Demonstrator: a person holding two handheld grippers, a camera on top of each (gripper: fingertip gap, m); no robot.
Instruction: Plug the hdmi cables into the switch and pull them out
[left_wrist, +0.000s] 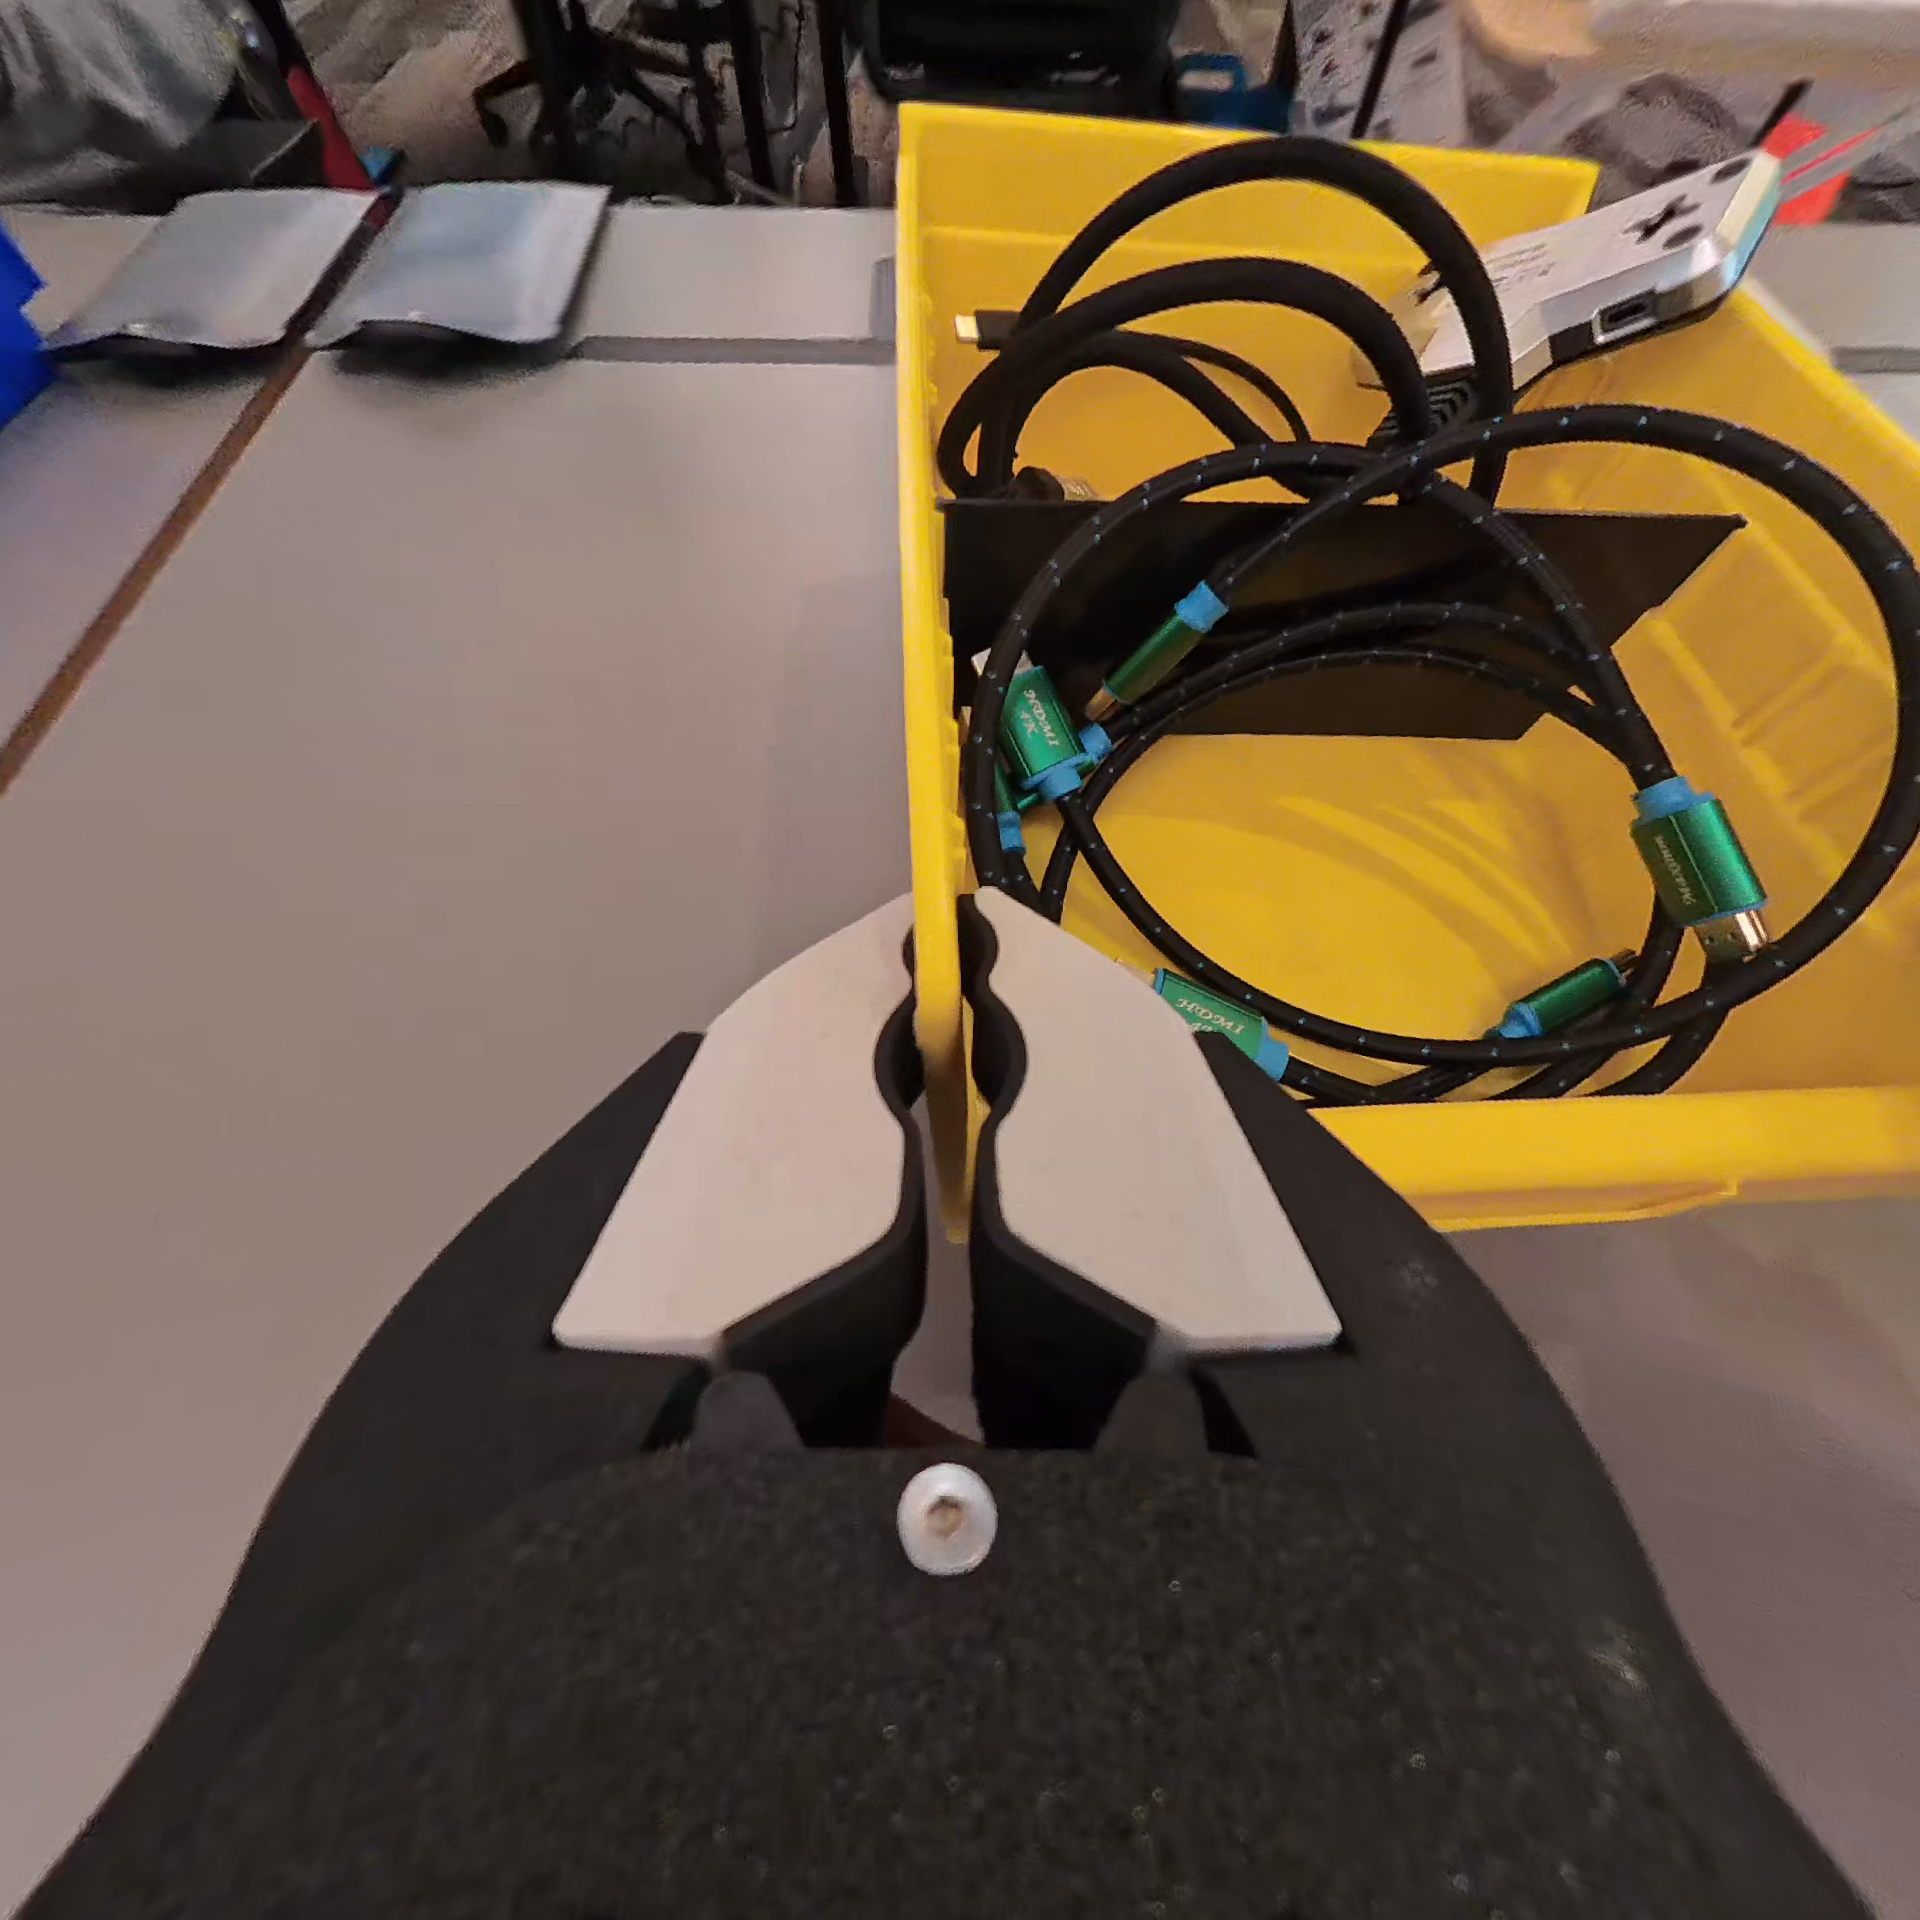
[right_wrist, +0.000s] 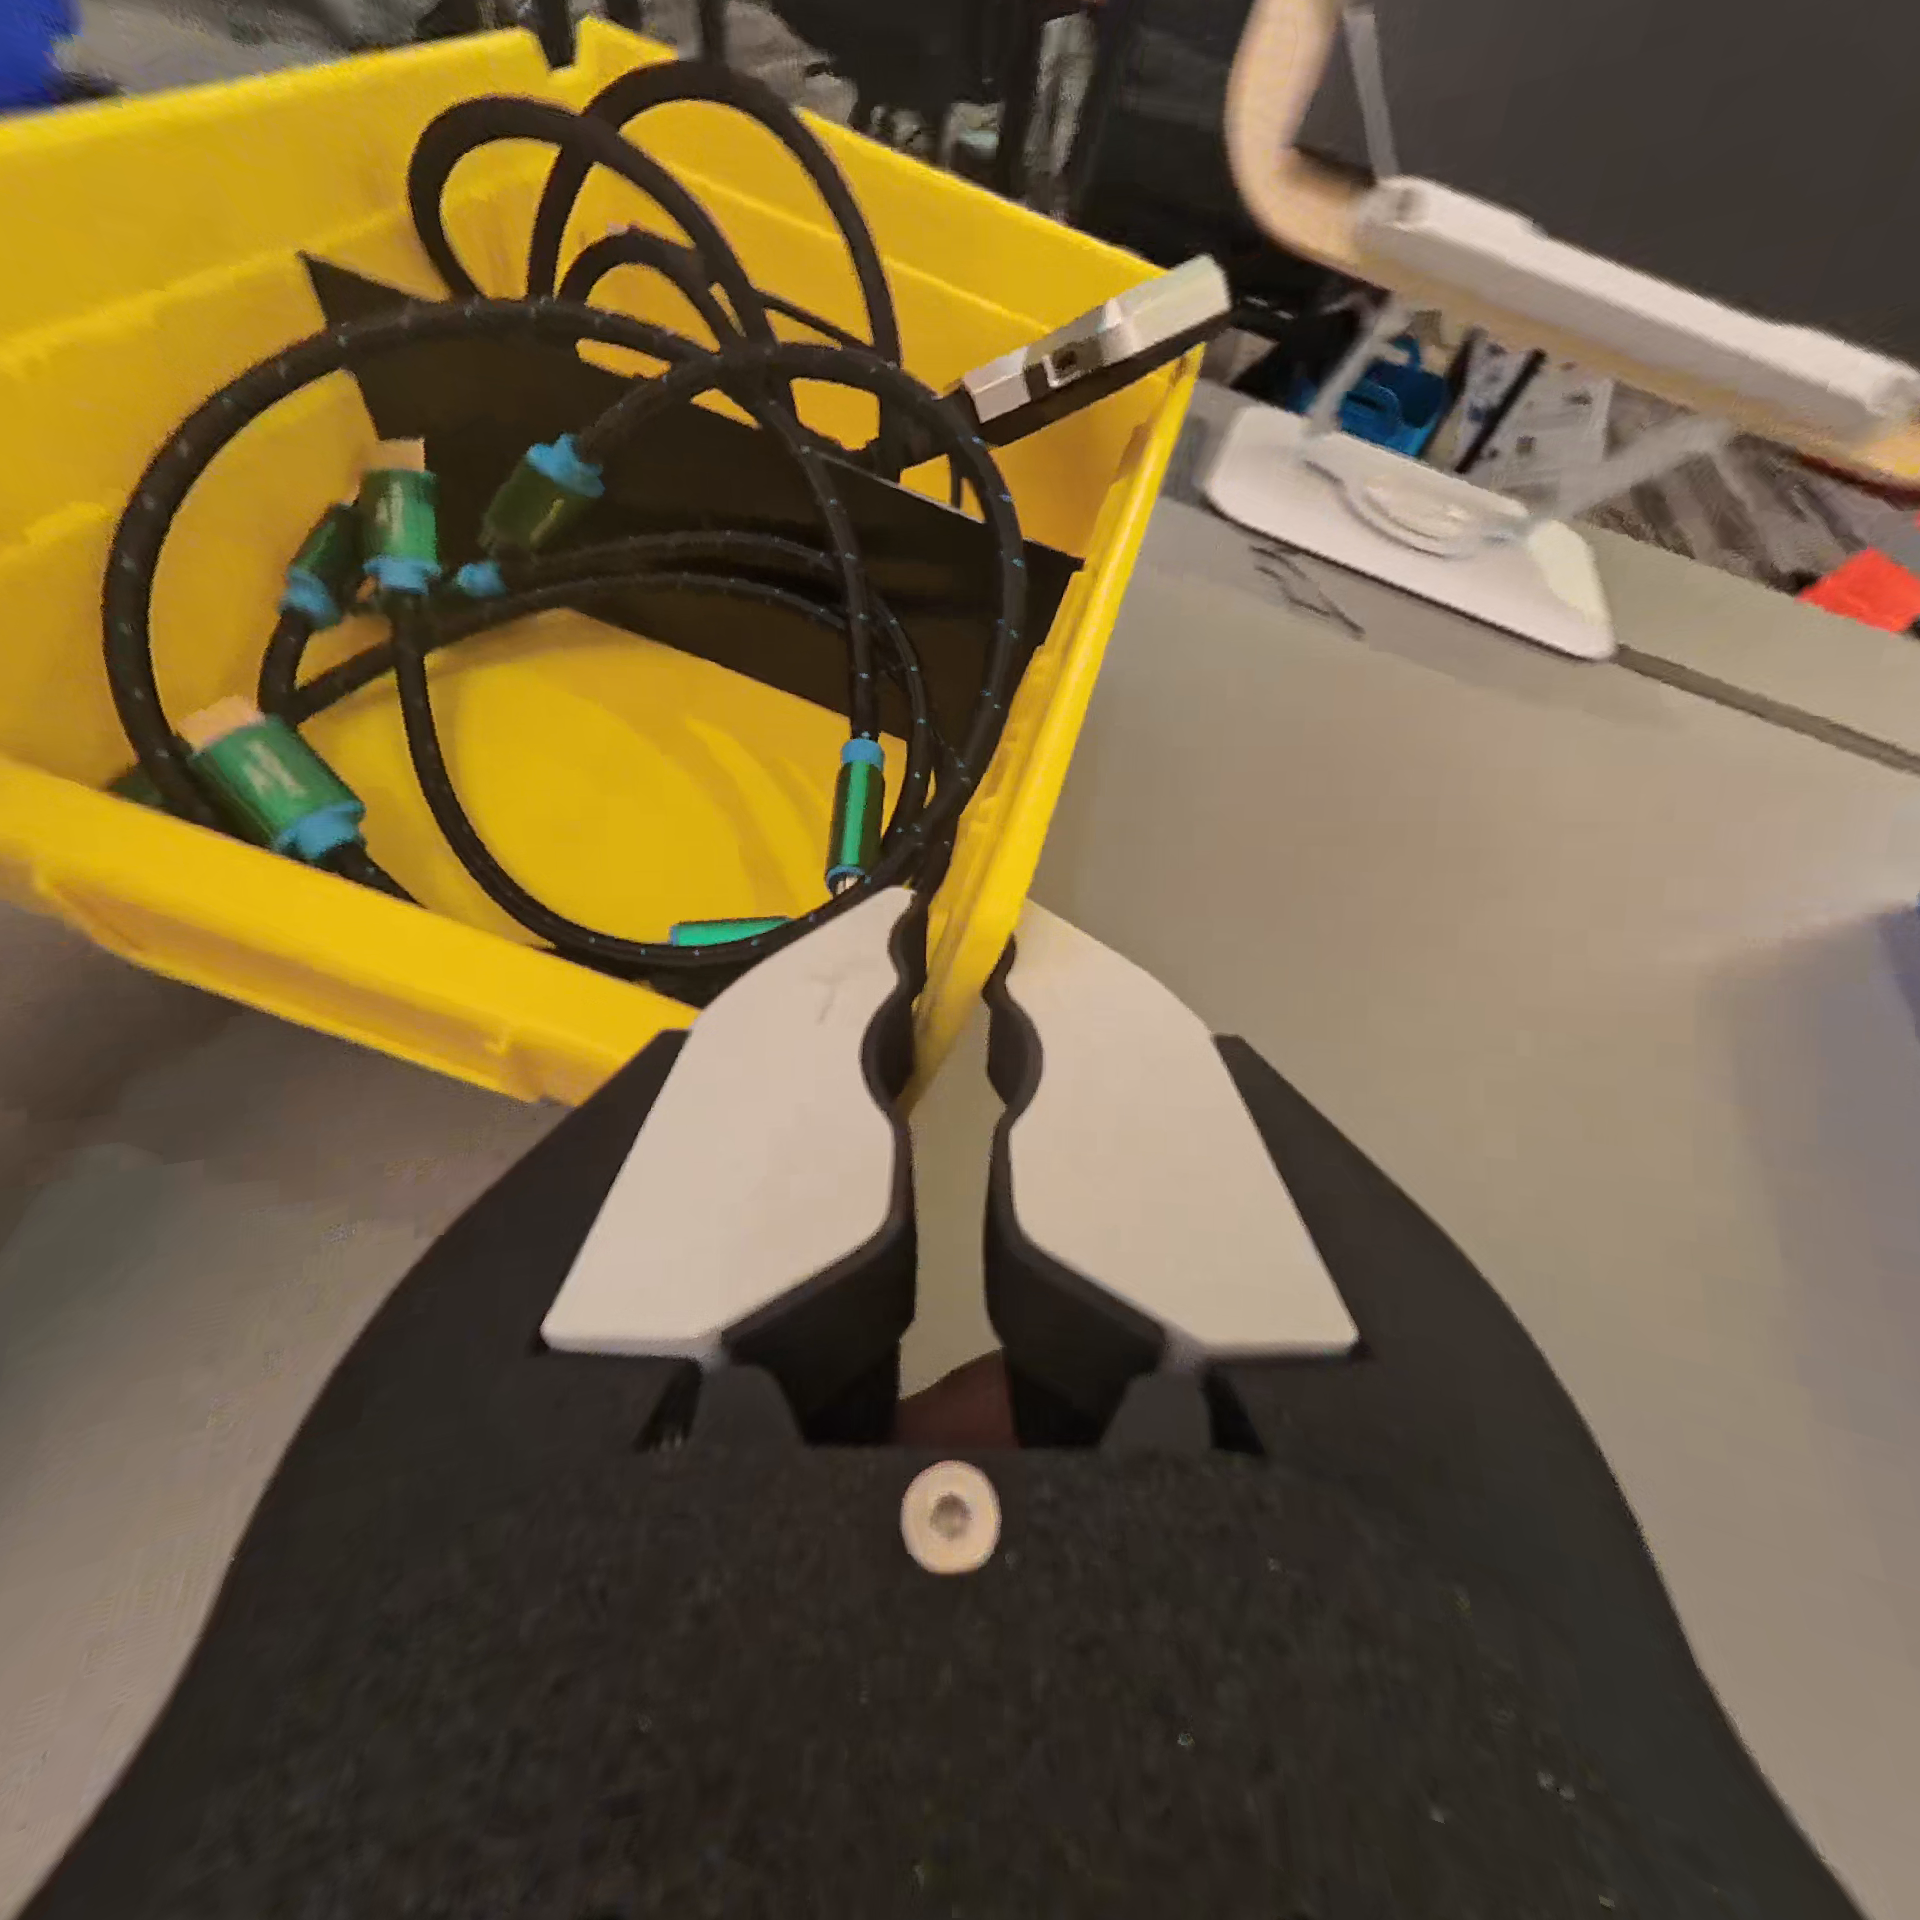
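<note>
A yellow bin (left_wrist: 1558, 1153) stands on the grey table (left_wrist: 468, 727). It holds several coiled black braided HDMI cables with green plugs (left_wrist: 1694, 862), a plain black cable and a black divider (left_wrist: 1351, 582). A silver switch (left_wrist: 1600, 281) rests on the bin's far right rim. My left gripper (left_wrist: 940, 925) is shut on the bin's left wall near its front corner. My right gripper (right_wrist: 956, 935) is shut on the bin's right wall (right_wrist: 1081, 665) near its front corner. The green plugs (right_wrist: 270, 779) and the switch (right_wrist: 1101, 343) also show in the right wrist view, where the bin looks tilted.
Two silvery pouches (left_wrist: 312, 270) lie at the table's far left beside a blue object (left_wrist: 10, 312). A white stand with a flat base (right_wrist: 1403, 520) sits right of the bin, with a red object (right_wrist: 1870, 592) behind it. Clutter lies beyond the table. Left tips to right tips: about 20 cm.
</note>
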